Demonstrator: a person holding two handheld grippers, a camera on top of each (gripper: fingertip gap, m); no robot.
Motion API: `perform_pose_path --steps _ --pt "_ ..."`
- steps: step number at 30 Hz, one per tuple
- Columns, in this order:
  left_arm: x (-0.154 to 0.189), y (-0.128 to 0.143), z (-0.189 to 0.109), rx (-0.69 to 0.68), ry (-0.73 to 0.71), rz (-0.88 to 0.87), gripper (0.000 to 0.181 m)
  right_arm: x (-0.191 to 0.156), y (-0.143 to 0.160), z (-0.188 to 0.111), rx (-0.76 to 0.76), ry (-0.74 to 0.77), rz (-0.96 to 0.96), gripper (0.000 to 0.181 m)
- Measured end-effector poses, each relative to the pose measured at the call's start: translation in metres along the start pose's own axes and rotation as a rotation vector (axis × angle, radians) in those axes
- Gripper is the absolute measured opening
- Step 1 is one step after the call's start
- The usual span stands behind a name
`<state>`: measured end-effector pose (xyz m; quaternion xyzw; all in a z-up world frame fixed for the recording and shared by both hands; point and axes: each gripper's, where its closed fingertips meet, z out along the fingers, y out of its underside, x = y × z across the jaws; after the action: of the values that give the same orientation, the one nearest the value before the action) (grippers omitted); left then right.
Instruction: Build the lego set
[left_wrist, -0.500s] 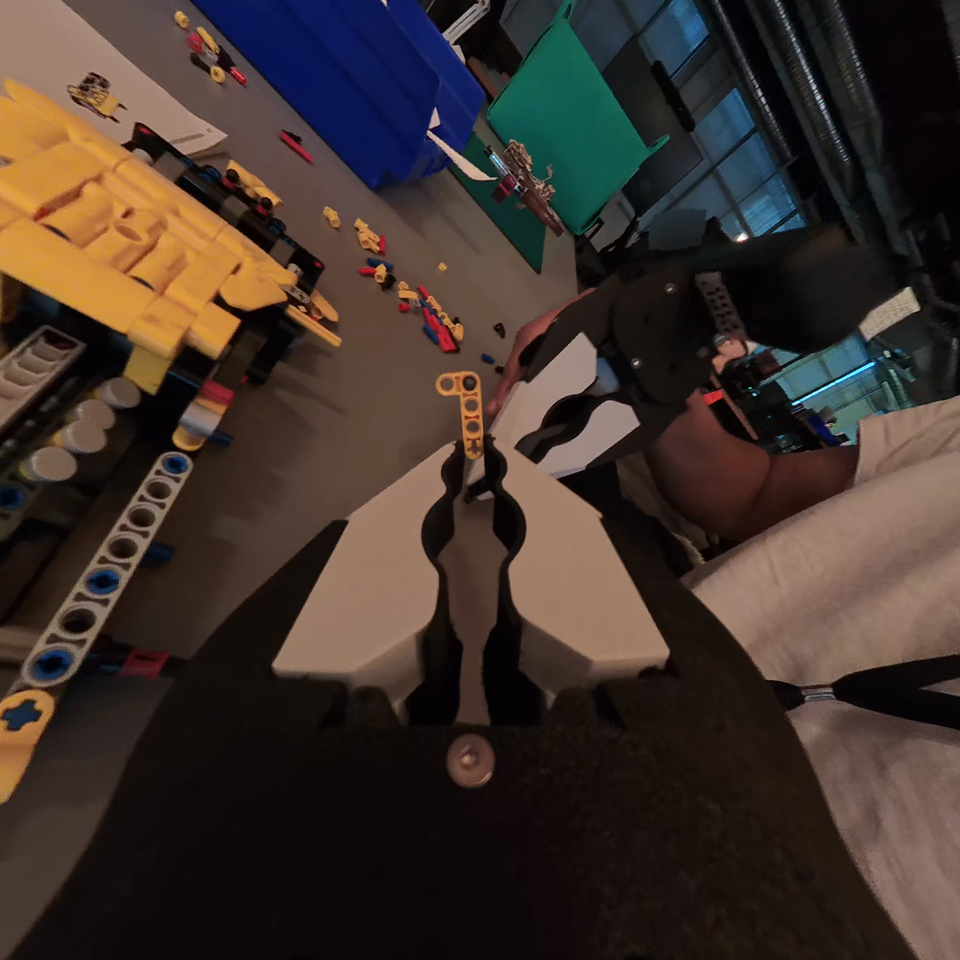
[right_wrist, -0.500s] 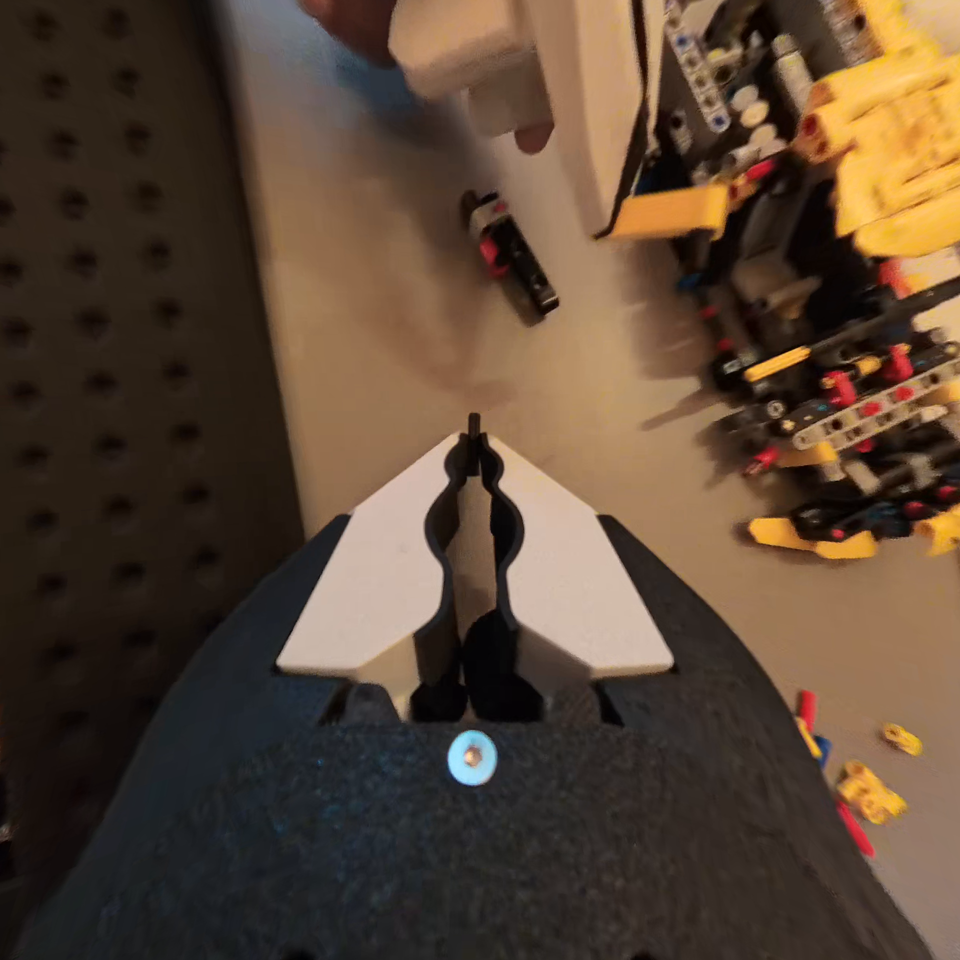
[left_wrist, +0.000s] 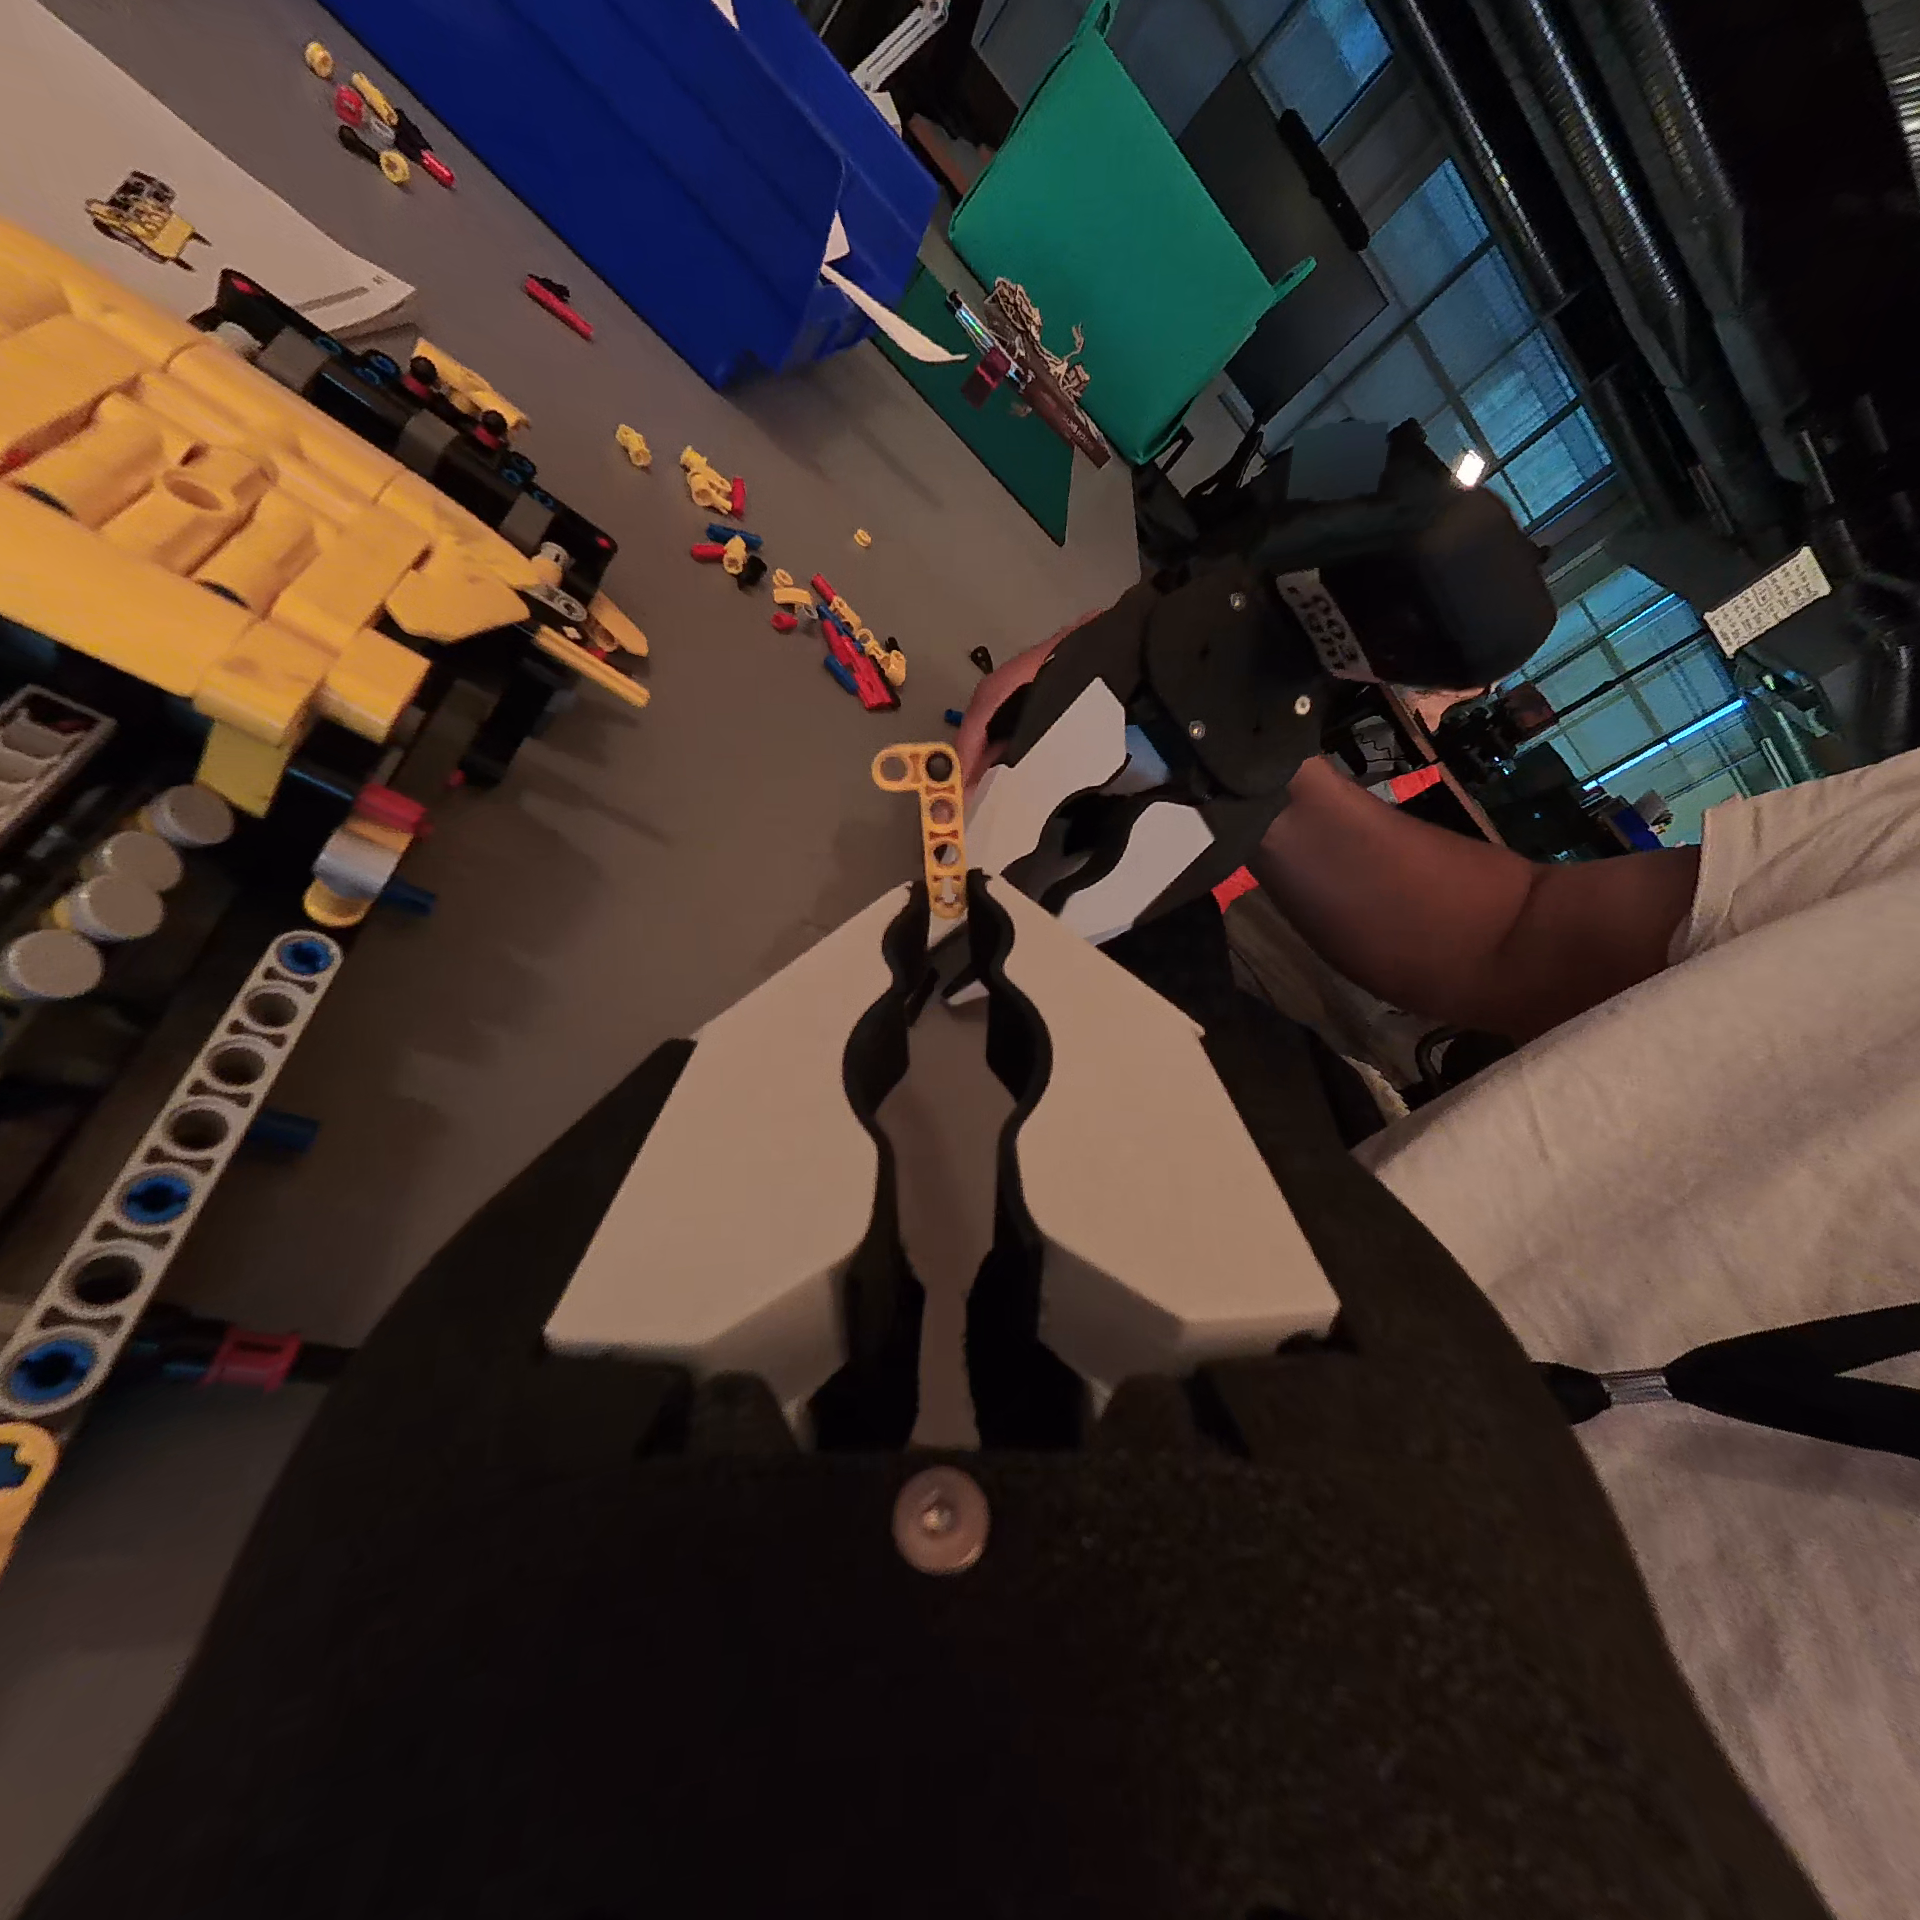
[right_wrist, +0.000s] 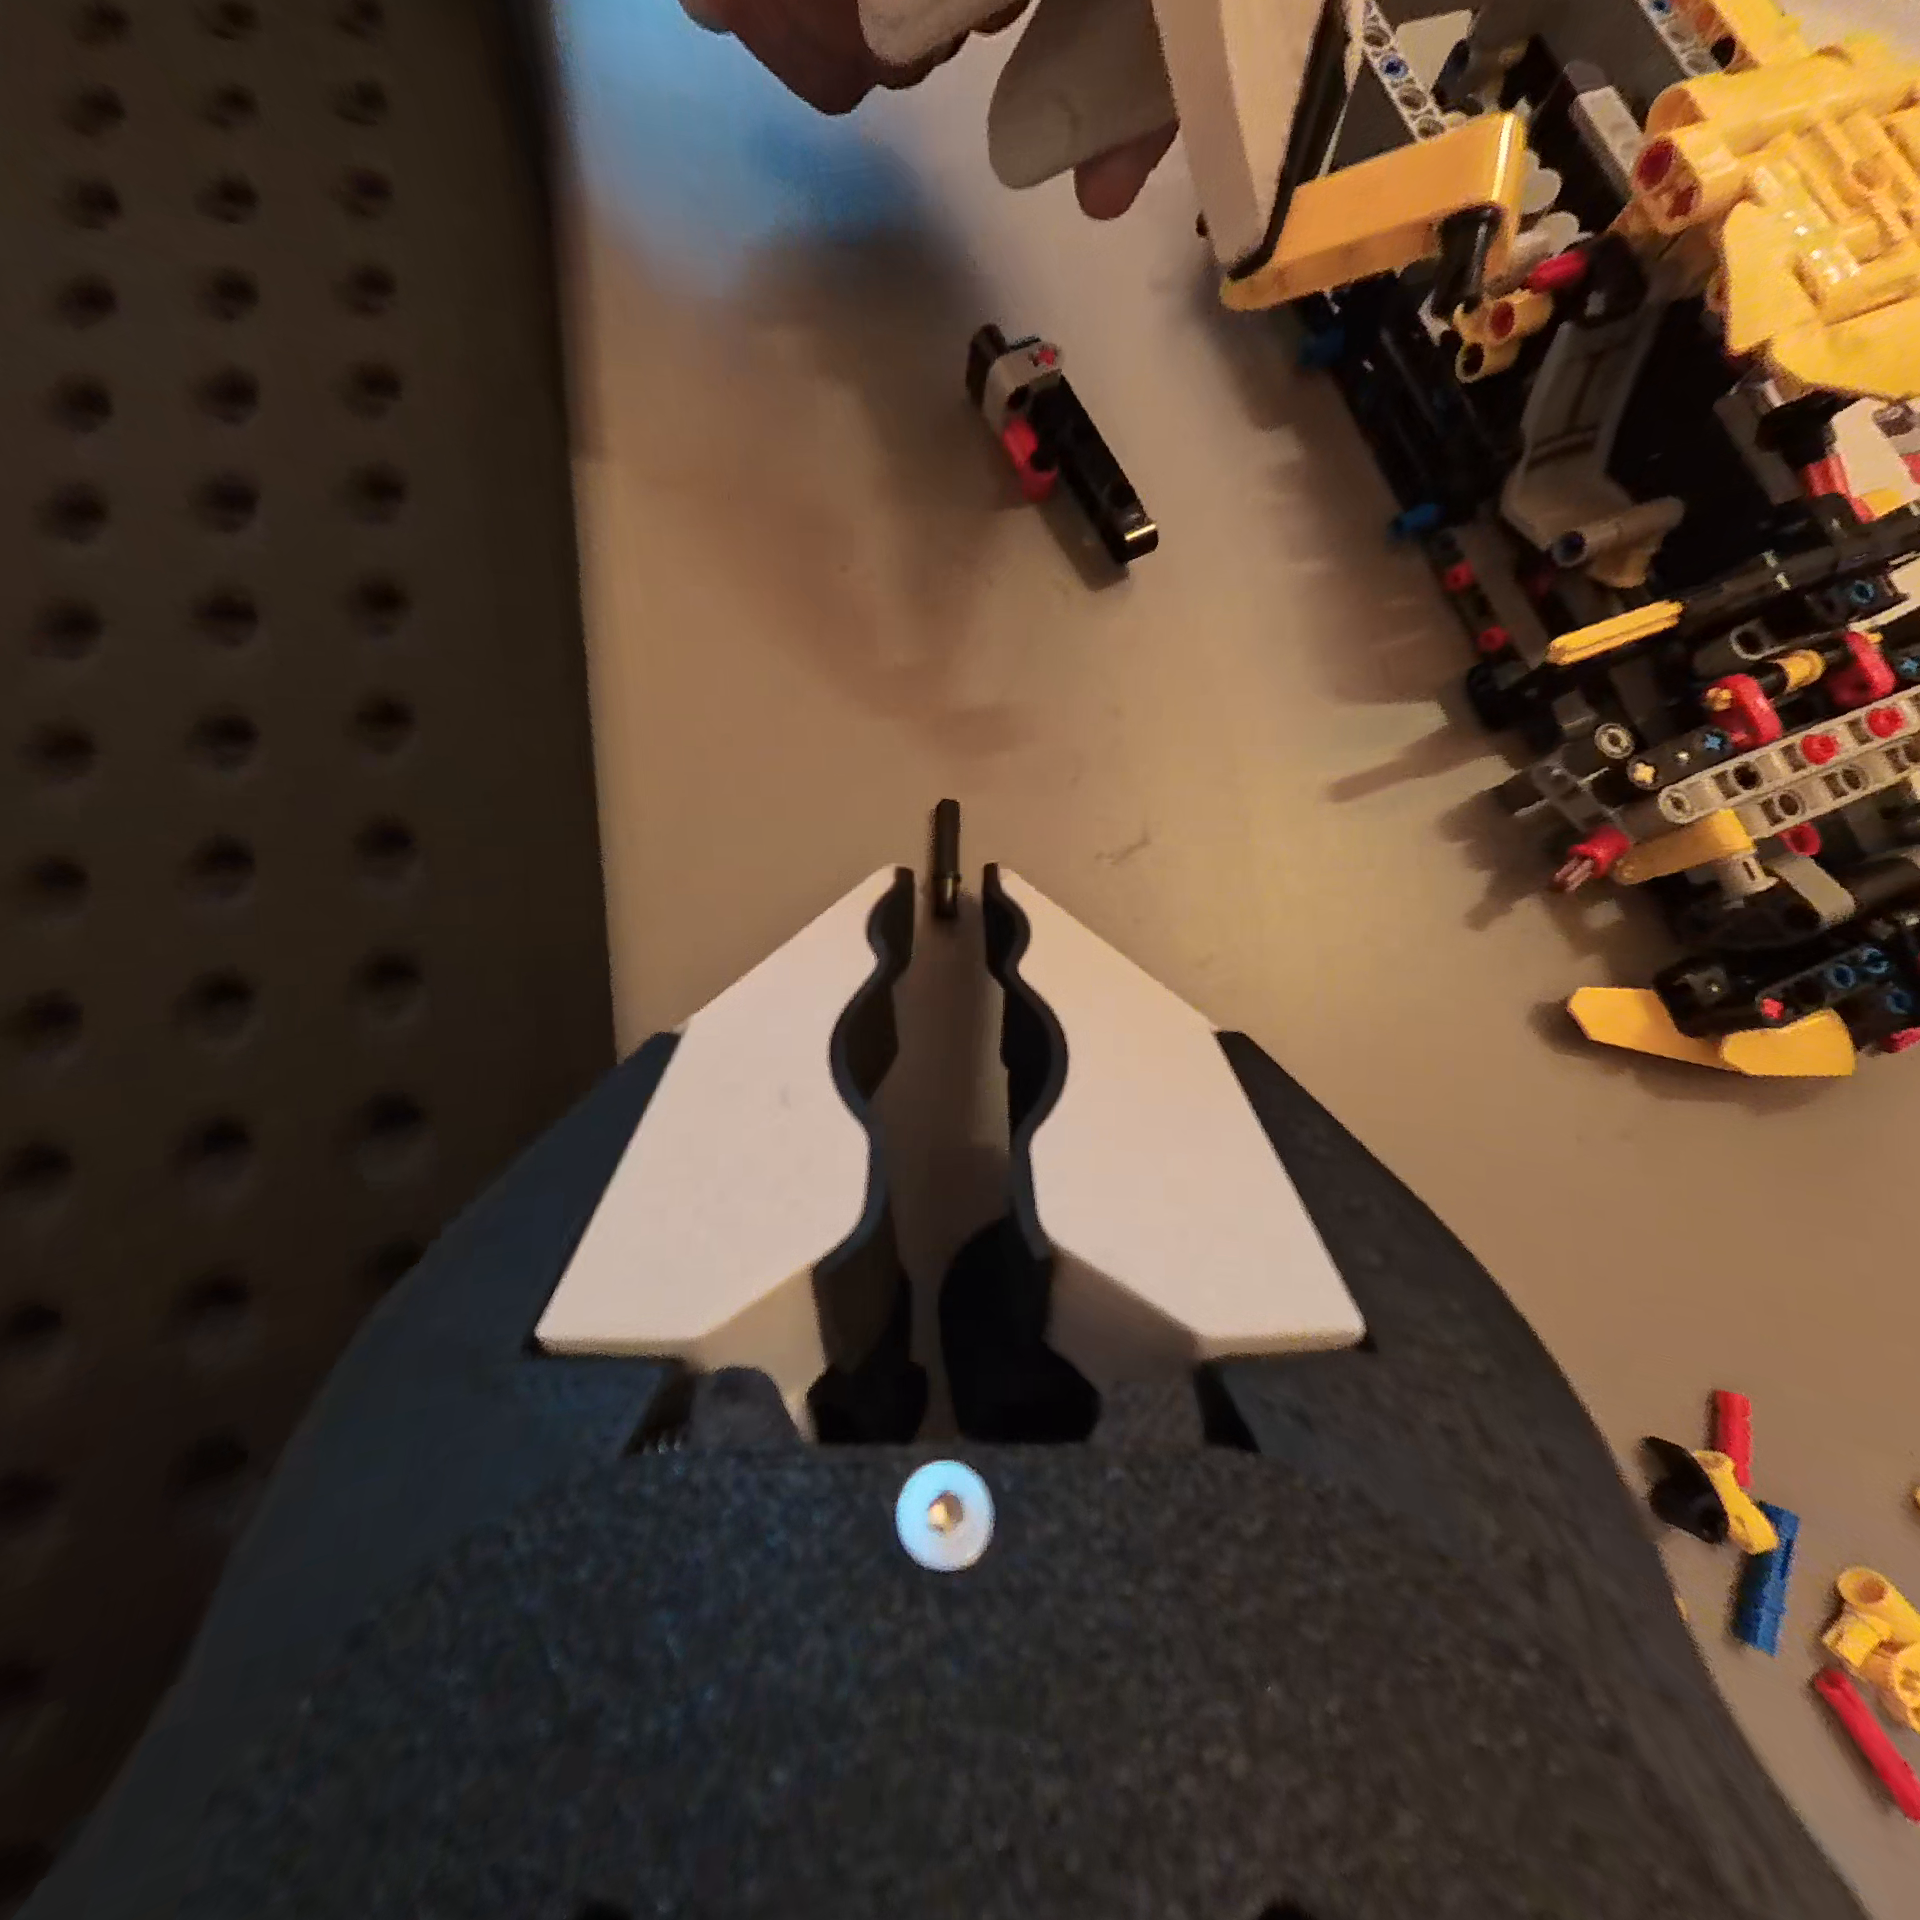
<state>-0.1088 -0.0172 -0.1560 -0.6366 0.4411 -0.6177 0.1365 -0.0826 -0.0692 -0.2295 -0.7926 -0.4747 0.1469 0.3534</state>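
Overall light: dim and warm indoors, tabletop murky grey-brown in the left wrist view, paler beige in the right.
Light sources: blue-tinted windows at upper right, one small bright lamp spot among them.
Shadows: soft and broad, cast leftward from the yellow model and the small black piece.
Glare: faint sheen on the yellow panel; none elsewhere.
Blur: smeared hand at the top edge; loose bricks soft at lower right.
Distortion: strong fisheye bending near the frame edges.
Focus: black gripper body close up, grainy and dark.
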Motion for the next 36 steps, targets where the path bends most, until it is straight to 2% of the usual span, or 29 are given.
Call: perform_pose_path --steps 5,8,9,12,14,16,18,20,27,36 --pt "0.004 -0.001 0.000 0.009 0.027 -0.016 0.007 0.000 0.000 0.005 0.045 0.028 -0.028 0.005" --pt "0.011 -0.008 -0.003 0.053 0.095 -0.063 0.007 0.002 -0.001 0.005 0.015 0.035 -0.031 0.003" --pt "0.014 -0.011 -0.005 0.073 0.129 -0.085 0.007 0.004 -0.011 0.001 0.044 0.058 -0.049 0.004" --pt "0.027 -0.023 -0.013 0.150 0.263 -0.176 0.007 0.018 -0.074 -0.033 0.200 0.169 -0.068 0.003" --pt "0.036 -0.033 -0.020 0.204 0.354 -0.223 0.006 0.024 -0.106 -0.052 0.212 0.233 -0.106 0.003" --pt "0.041 -0.039 -0.026 0.238 0.409 -0.239 0.006 0.030 -0.124 -0.058 0.168 0.306 -0.154 0.003" --pt "0.046 -0.041 -0.028 0.251 0.442 -0.238 0.006 0.037 -0.129 -0.059 0.104 0.359 -0.178 0.003" --pt "0.049 -0.041 -0.028 0.248 0.448 -0.223 0.006 0.035 -0.134 -0.057 0.115 0.348 -0.178 0.003" --pt "0.044 -0.034 -0.023 0.211 0.395 -0.191 0.007 0.034 -0.123 -0.053 0.060 0.332 -0.175 0.003" --pt "0.044 -0.036 -0.024 0.220 0.405 -0.204 0.007 0.035 -0.119 -0.047 0.035 0.337 -0.189 0.003"
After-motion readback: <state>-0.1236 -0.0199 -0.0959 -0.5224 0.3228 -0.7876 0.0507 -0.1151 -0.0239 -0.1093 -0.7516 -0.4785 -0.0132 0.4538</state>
